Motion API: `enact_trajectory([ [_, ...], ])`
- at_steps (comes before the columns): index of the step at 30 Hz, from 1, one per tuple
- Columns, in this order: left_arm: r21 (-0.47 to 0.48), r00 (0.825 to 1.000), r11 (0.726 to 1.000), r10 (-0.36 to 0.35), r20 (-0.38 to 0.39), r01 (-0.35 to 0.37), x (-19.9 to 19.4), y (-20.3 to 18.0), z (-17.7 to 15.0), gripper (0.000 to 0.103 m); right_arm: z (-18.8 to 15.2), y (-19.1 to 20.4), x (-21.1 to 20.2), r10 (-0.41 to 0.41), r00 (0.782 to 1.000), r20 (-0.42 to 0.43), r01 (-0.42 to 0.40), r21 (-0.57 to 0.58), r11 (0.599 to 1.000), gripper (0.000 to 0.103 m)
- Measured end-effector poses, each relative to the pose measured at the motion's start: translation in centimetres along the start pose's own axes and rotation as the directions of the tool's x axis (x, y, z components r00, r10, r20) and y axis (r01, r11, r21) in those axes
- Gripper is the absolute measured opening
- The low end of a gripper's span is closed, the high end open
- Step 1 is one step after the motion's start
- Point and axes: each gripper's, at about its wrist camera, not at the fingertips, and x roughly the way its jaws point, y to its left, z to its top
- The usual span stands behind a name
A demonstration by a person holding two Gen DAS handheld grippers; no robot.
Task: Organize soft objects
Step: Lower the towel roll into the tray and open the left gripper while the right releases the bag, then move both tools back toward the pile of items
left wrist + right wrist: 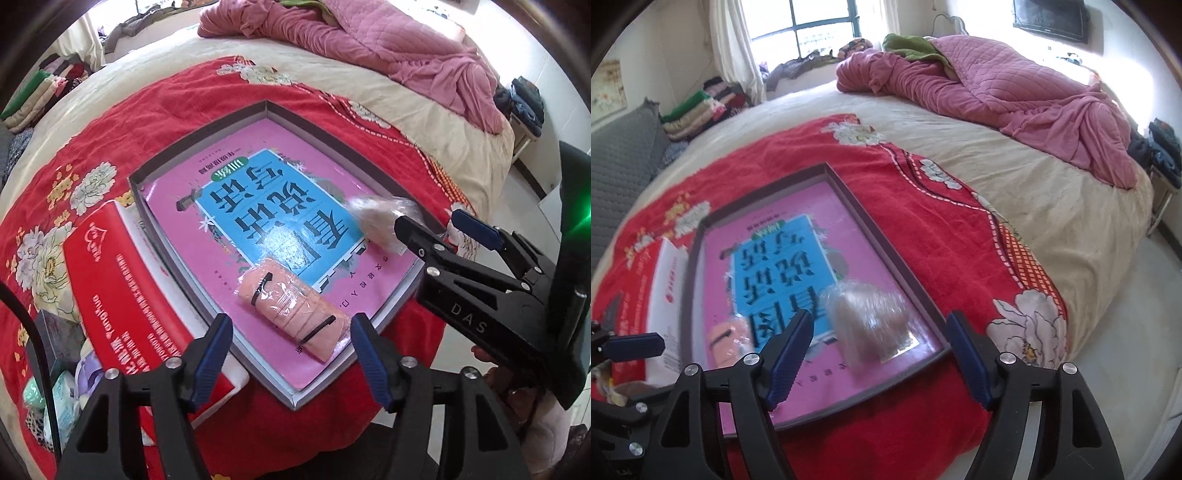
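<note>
The pink wrapped bundle (pixel 293 314) lies in the shallow box (pixel 207 134) at its near edge, on the pink book (pixel 258 206); the paler wrapped bundle (pixel 868 325) sits toward the box's right rim. Both look freshly set down — the left tool (pixel 291 350) stands released, its pads either side of the pink bundle without pressing it, and the right tool (pixel 879 354) is released above the pale one. The step reads as letting go: lift each tool straight off so the crinkly wrap doesn't snag a pad. The left view alone shows the red carton (pixel 122 295) beside the box and the pink bundle sharply; the right view — blurred — shows the window (pixel 820 26) and the bed (pixel 1015 177) beyond.
</note>
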Motion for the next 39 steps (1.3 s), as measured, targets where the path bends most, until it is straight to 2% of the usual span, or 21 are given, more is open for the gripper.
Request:
enact_trajectory([
  [7, -0.032, 0.999, 0.999, -0.019, 0.038, 0.02, -1.7, 0.8, -0.6, 0.067, -0.1, 0.0, -1.1, -0.017, 1.0, 0.012, 0.017, 0.009, 1.0, 0.076],
  [11, -0.049, 0.998, 0.999, -0.017, 0.061, 0.02, -2.7, 1.3, -1.1, 0.073, -0.3, -0.7, -2.2, -0.025, 0.999, 0.021, 0.024, 0.035, 0.999, 0.076],
  [16, -0.074, 0.997, 0.997, -0.016, 0.081, 0.022, -3.8, 1.9, -1.9, 0.074, -0.4, -1.2, -3.6, -0.016, 0.999, 0.04, 0.013, 0.068, 0.998, 0.076],
  [19, -0.077, 0.995, 0.997, 0.002, 0.095, 0.005, -4.4, 2.1, -2.4, 0.079, -0.5, -1.1, -4.3, -0.02, 0.999, 0.043, 0.017, 0.076, 0.997, 0.076],
  [21, -0.076, 0.995, 0.997, 0.018, 0.103, -0.01, -4.8, 2.1, -2.8, 0.081, -0.6, -0.8, -4.7, -0.018, 0.999, 0.046, 0.015, 0.07, 0.997, 0.076],
  [39, -0.135, 0.982, 0.991, 0.049, 0.184, -0.024, -8.5, 3.7, -5.6, 0.081, -1.0, 4.0, -10.4, -0.013, 0.992, 0.129, 0.023, -0.076, 0.997, 0.076],
])
